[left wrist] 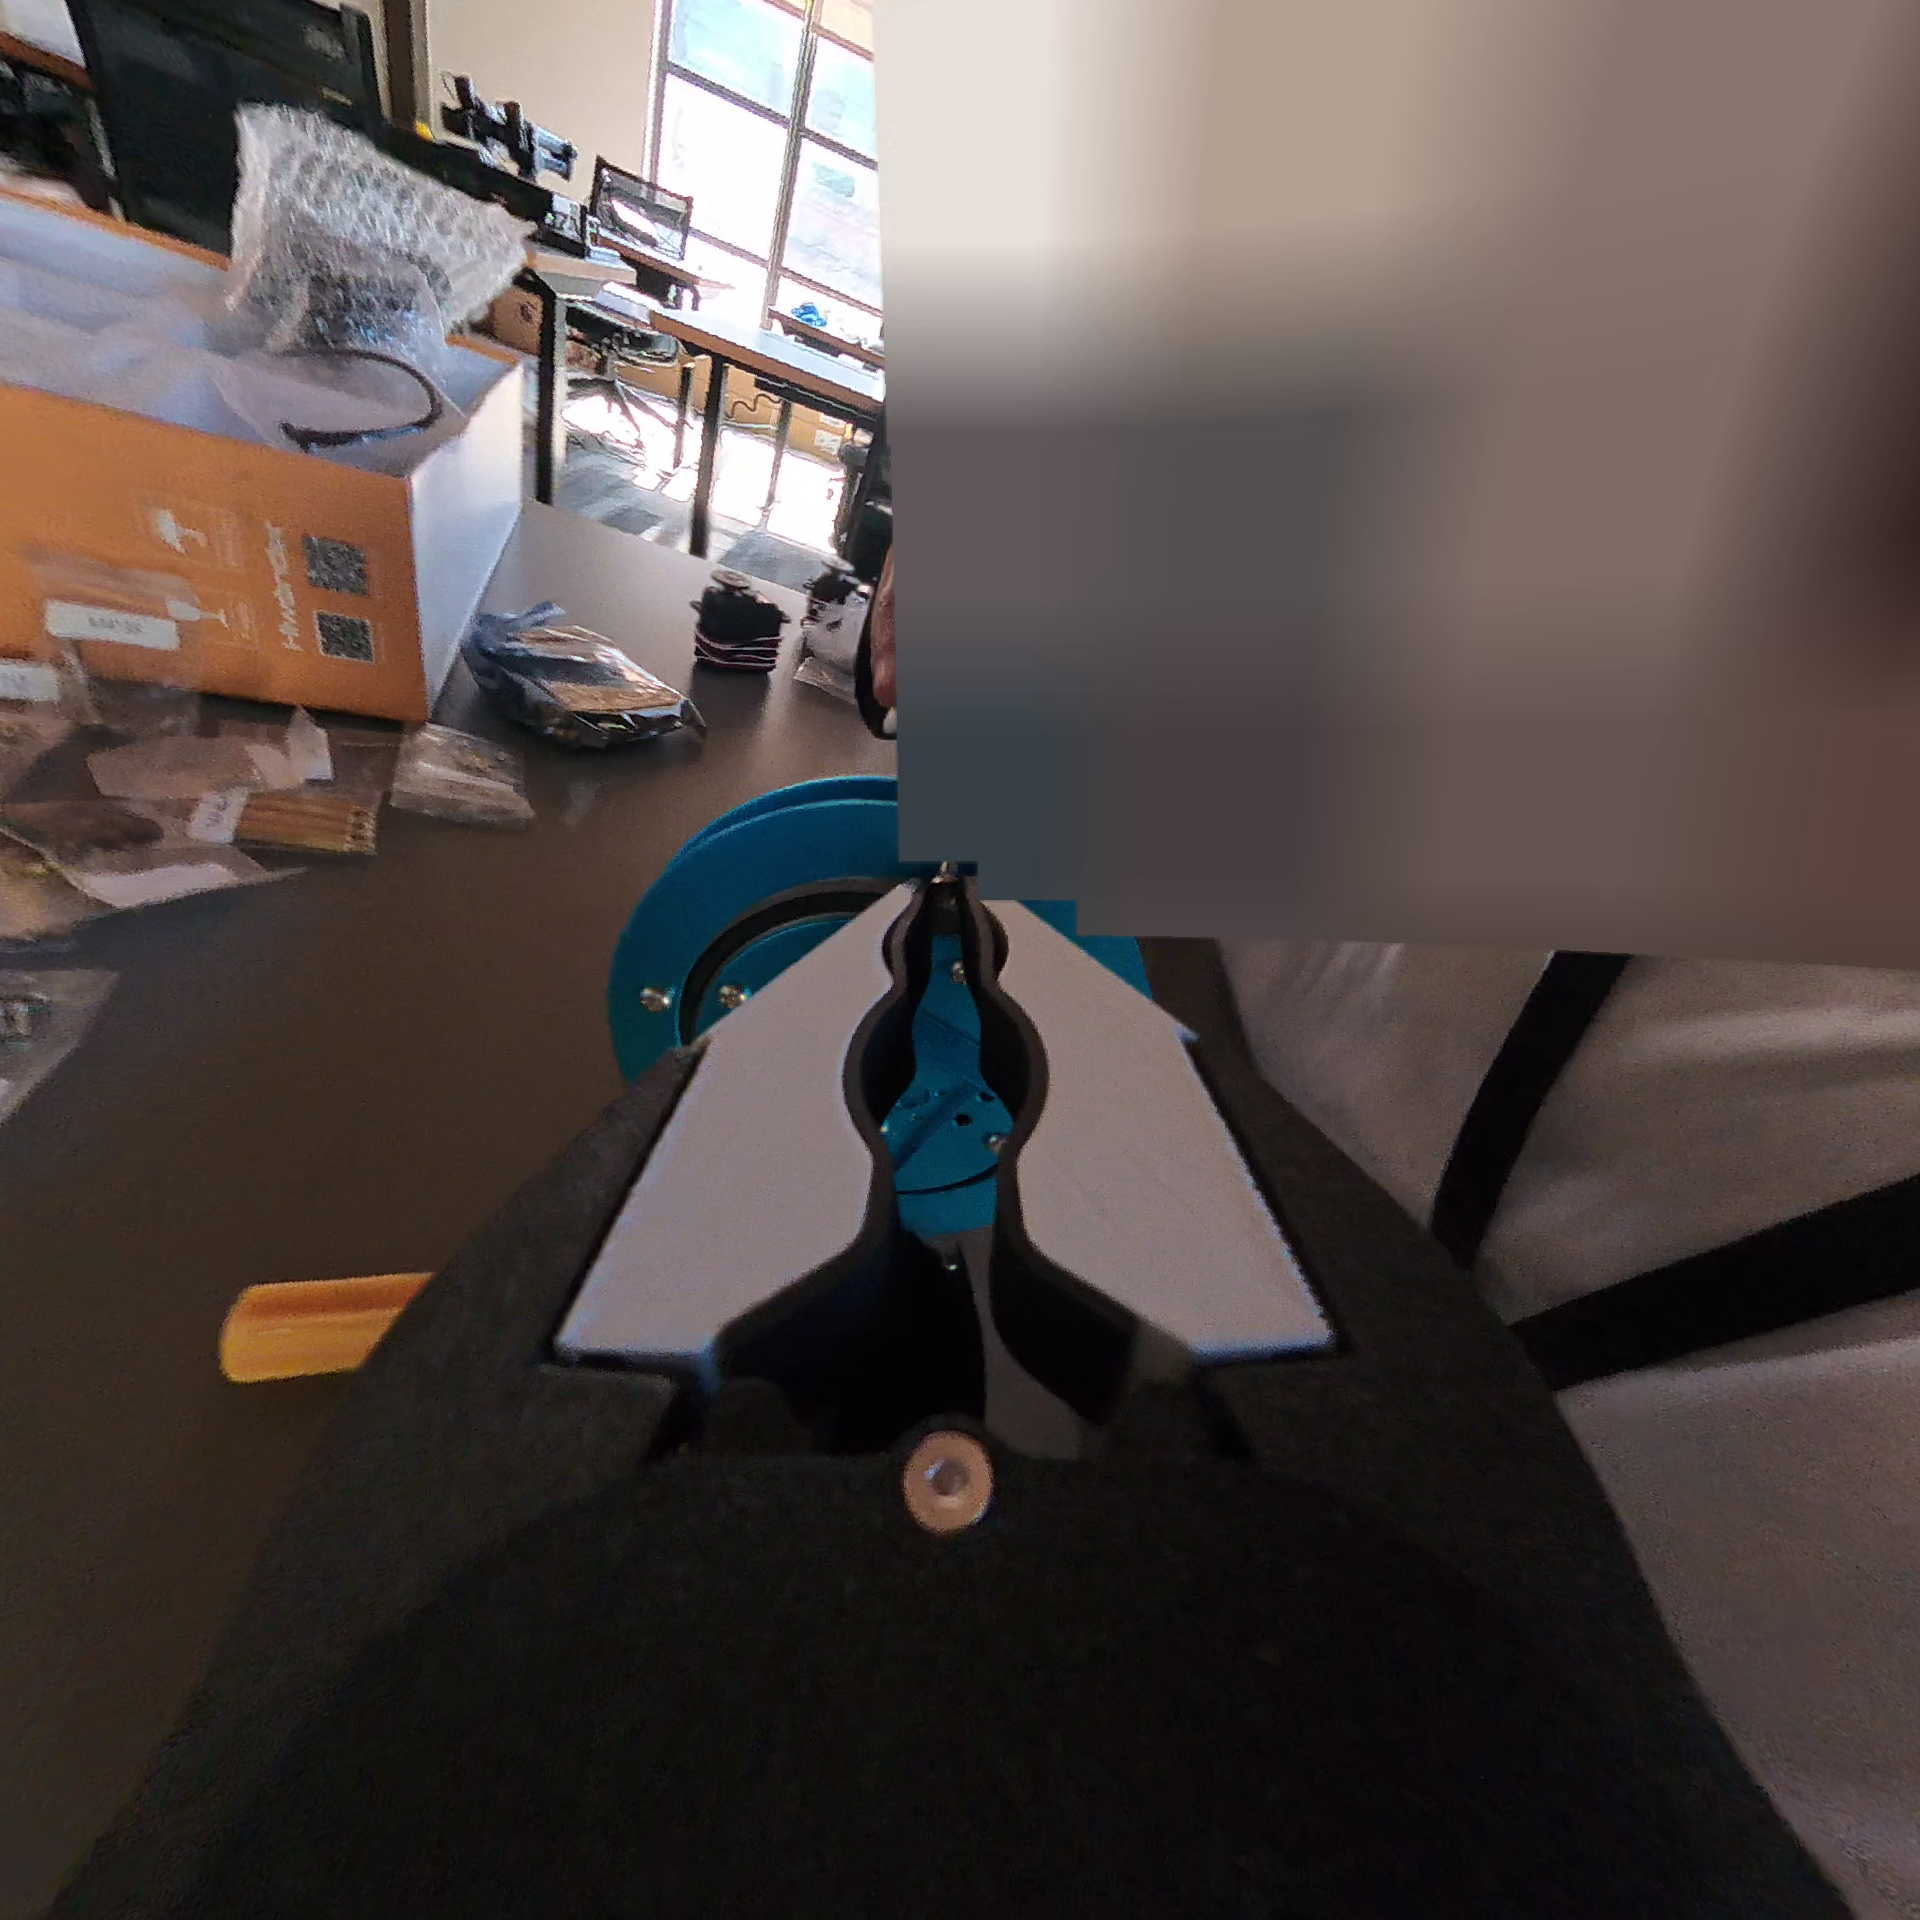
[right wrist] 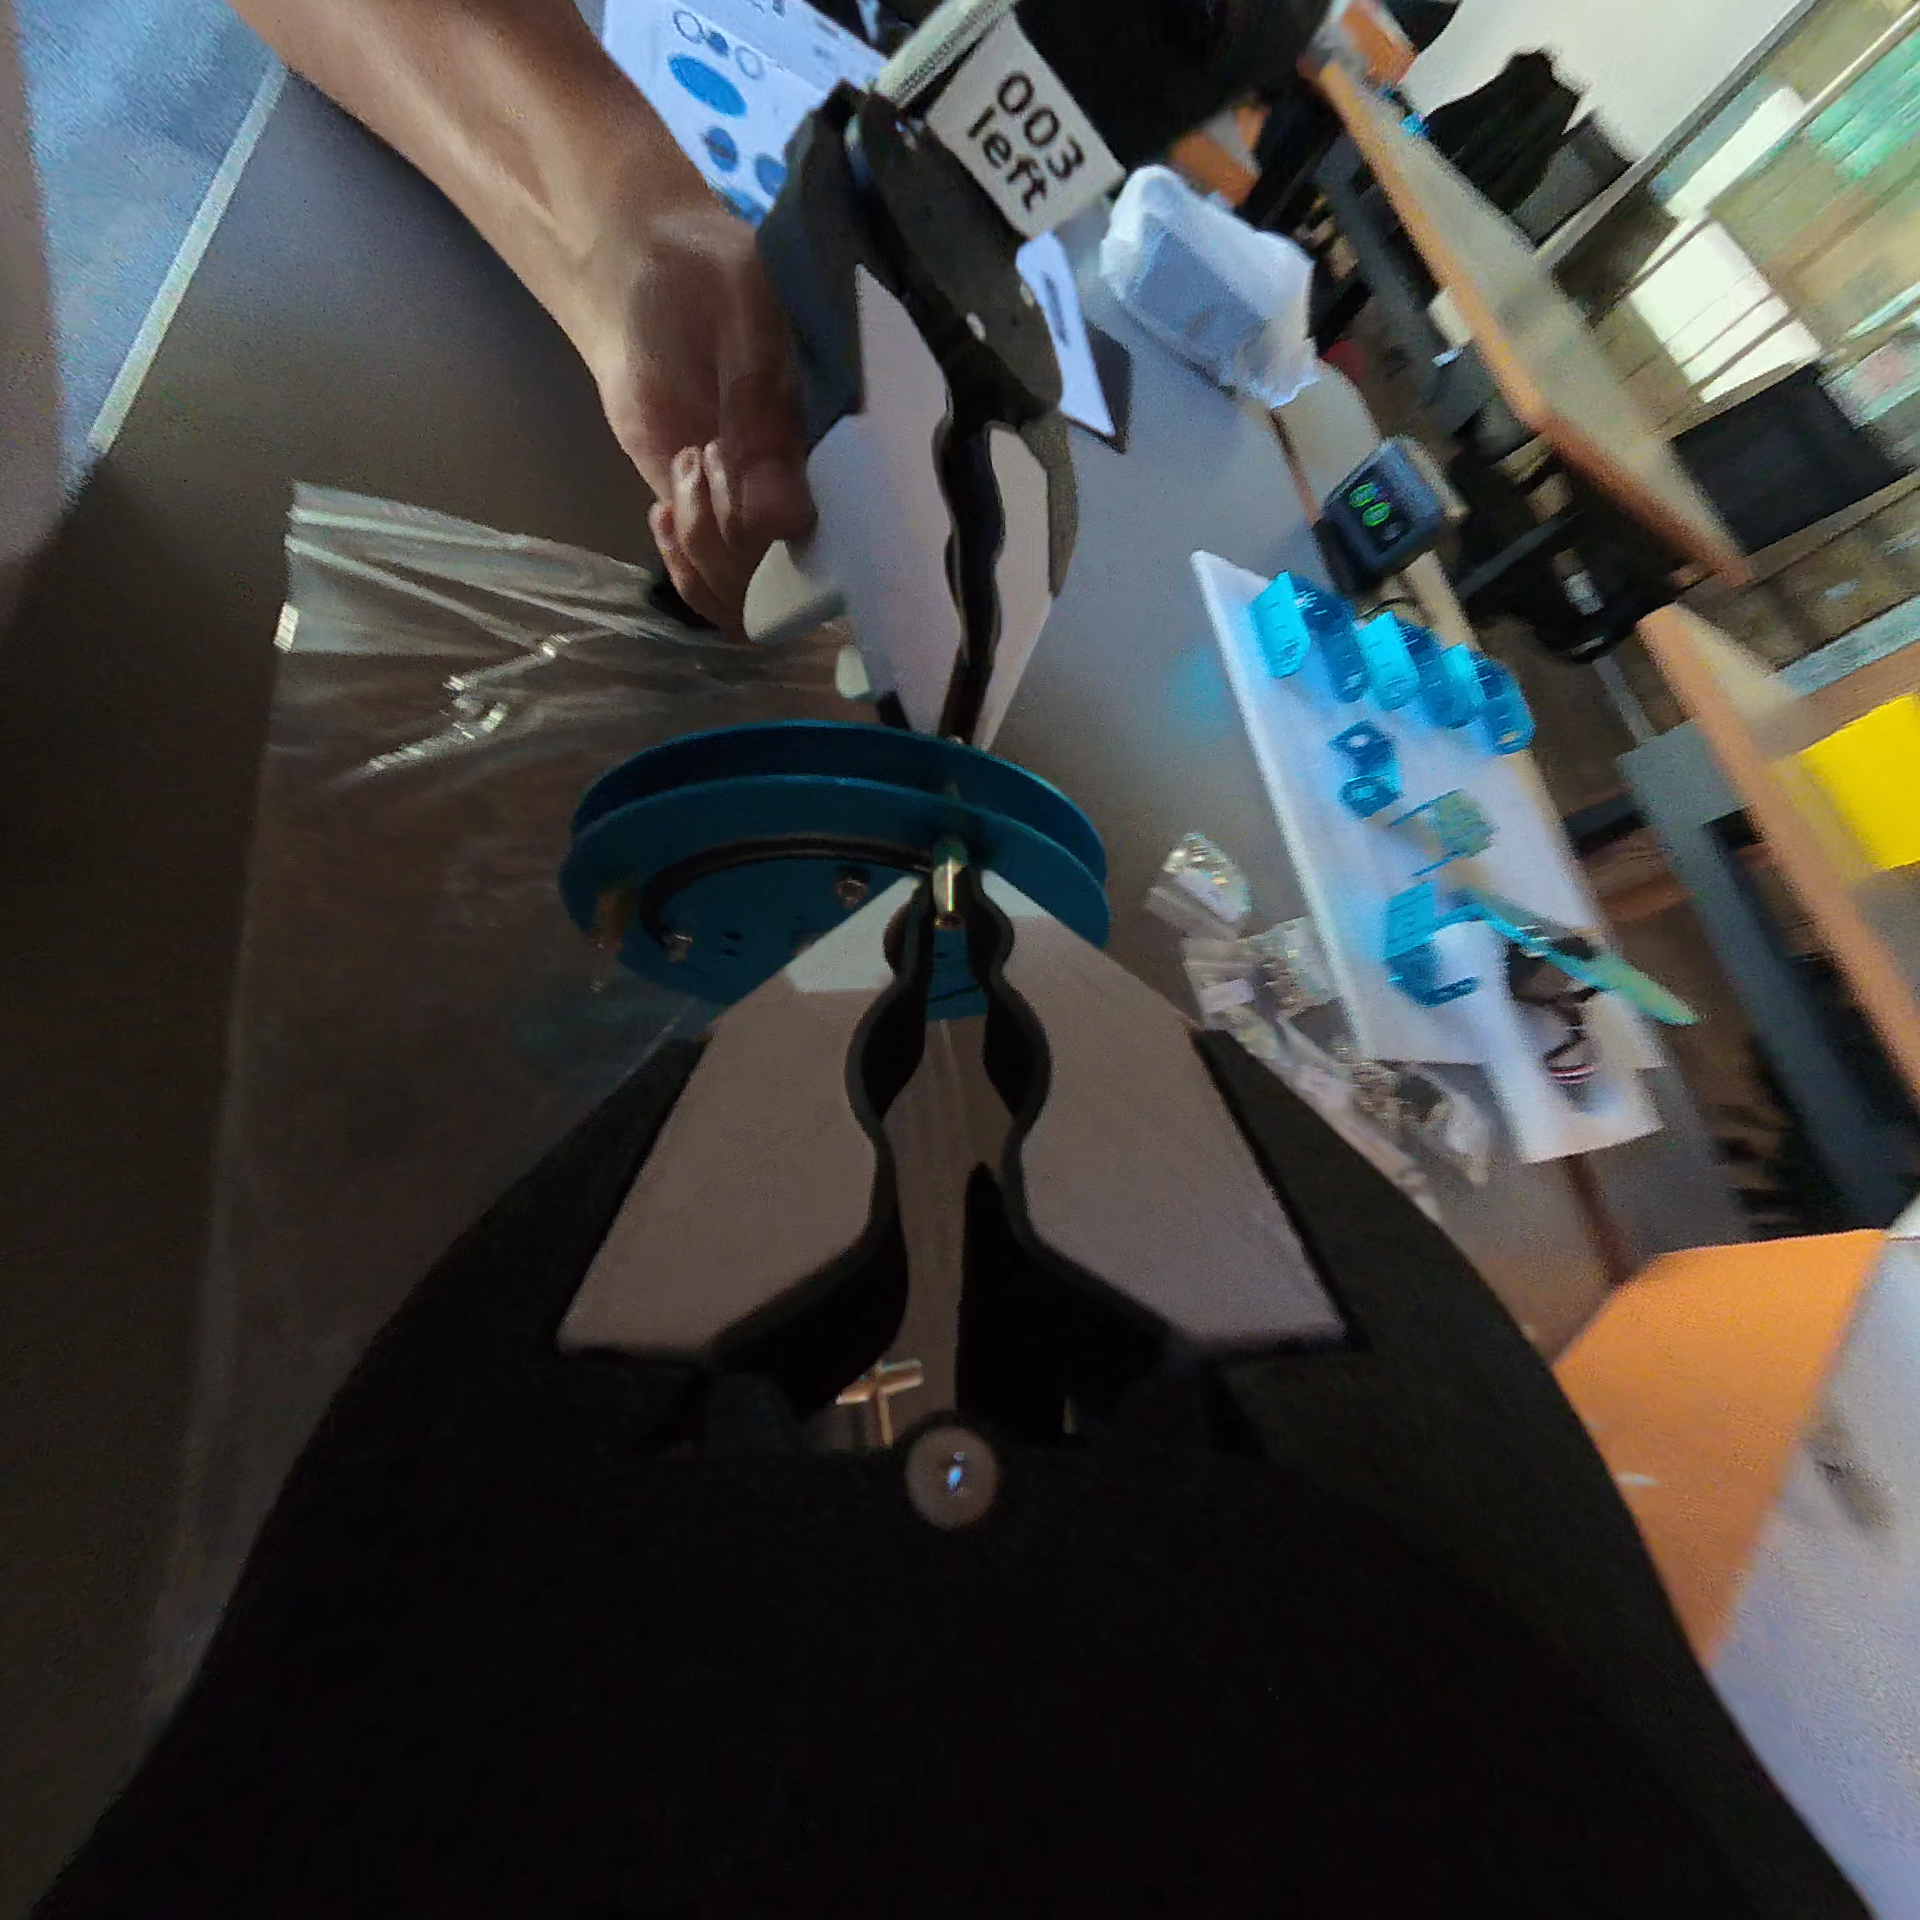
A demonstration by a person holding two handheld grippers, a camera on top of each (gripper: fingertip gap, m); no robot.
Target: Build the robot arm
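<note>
From my left gripper (left wrist: 943, 883) I see its fingers drawn nearly together, the tips pinching a small metal post on the blue disc assembly (left wrist: 686, 956). That piece is two round blue plates stacked with a gap between them, joined by brass-coloured standoffs, with a dark ring and small screws on one face. It hangs above the dark table (left wrist: 312, 1039), held between both tools. An orange box (left wrist: 208, 561) and small plastic bags (left wrist: 457, 774) lie far left. My right gripper (right wrist: 948, 902) is likewise almost closed, nipping a brass standoff (right wrist: 948, 878) at the disc's near edge. A clear plastic bag (right wrist: 416, 644) lies left; blue parts on a white board (right wrist: 1423, 862) lie right.
</note>
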